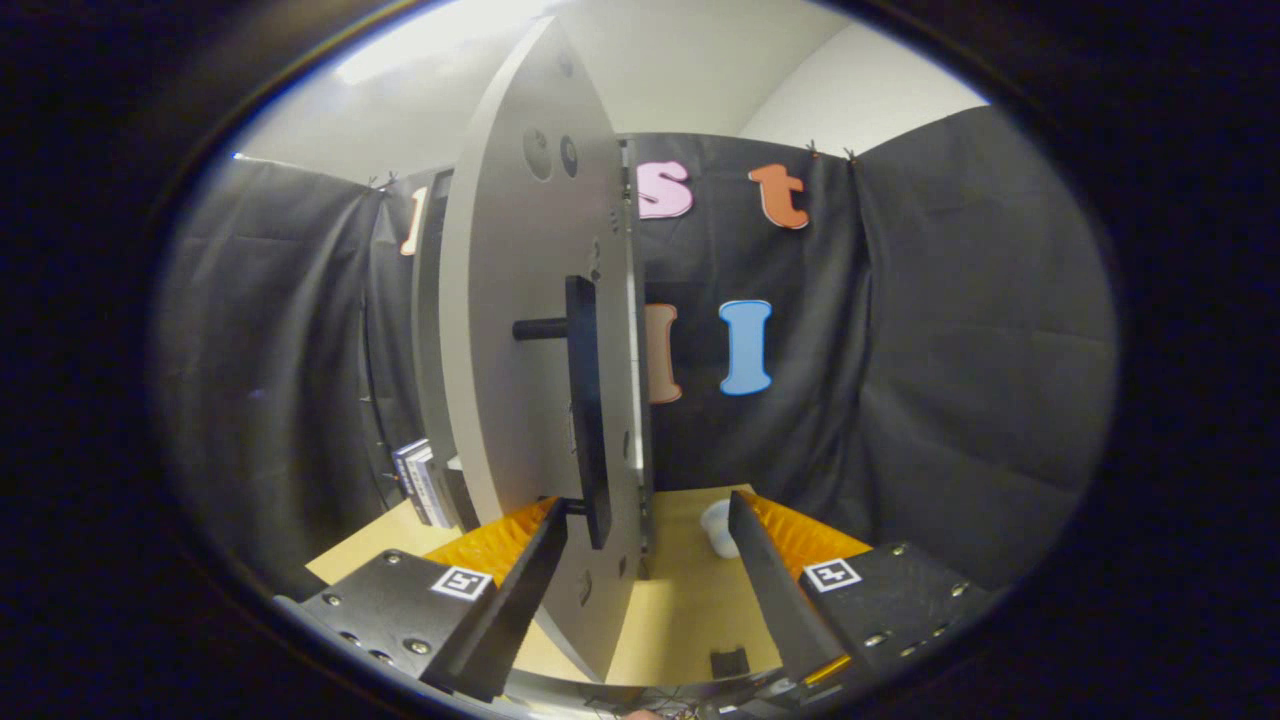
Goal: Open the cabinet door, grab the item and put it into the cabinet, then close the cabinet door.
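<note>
Two spread tongs (648, 518) astride handle (588, 410).

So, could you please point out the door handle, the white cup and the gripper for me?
handle (588, 410): gripper view, on the middle of the dark vertical bar.
cup (718, 527): gripper view, on its side wall, beyond the fingers.
gripper (650, 520): gripper view, midway between the open fingertips, at the door's edge.

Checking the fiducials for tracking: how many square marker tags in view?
2. One marker tag on the gripper body behind the left finger, one behind the right. The open fingers straddle the cabinet door edge. More may be hidden.
</note>
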The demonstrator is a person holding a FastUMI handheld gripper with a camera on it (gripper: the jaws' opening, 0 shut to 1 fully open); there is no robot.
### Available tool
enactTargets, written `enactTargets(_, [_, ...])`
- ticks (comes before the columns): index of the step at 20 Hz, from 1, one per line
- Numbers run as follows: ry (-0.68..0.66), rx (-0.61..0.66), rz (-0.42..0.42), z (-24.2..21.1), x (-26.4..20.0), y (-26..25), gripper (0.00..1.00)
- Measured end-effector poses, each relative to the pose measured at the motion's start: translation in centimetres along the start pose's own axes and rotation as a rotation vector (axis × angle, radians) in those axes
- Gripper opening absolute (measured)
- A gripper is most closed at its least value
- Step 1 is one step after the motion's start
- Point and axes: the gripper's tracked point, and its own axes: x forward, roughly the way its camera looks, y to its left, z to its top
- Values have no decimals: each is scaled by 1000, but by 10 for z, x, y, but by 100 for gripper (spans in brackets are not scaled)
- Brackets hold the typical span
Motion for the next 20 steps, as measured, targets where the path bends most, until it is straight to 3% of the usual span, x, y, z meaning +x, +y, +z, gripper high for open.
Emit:
enactTargets(8, [43,77,116,-4,17,68,98])
enactTargets(16, [17,-5,165,-6,55,149,100])
enactTargets(20, [-18,-35,147,-2,89,195,100])
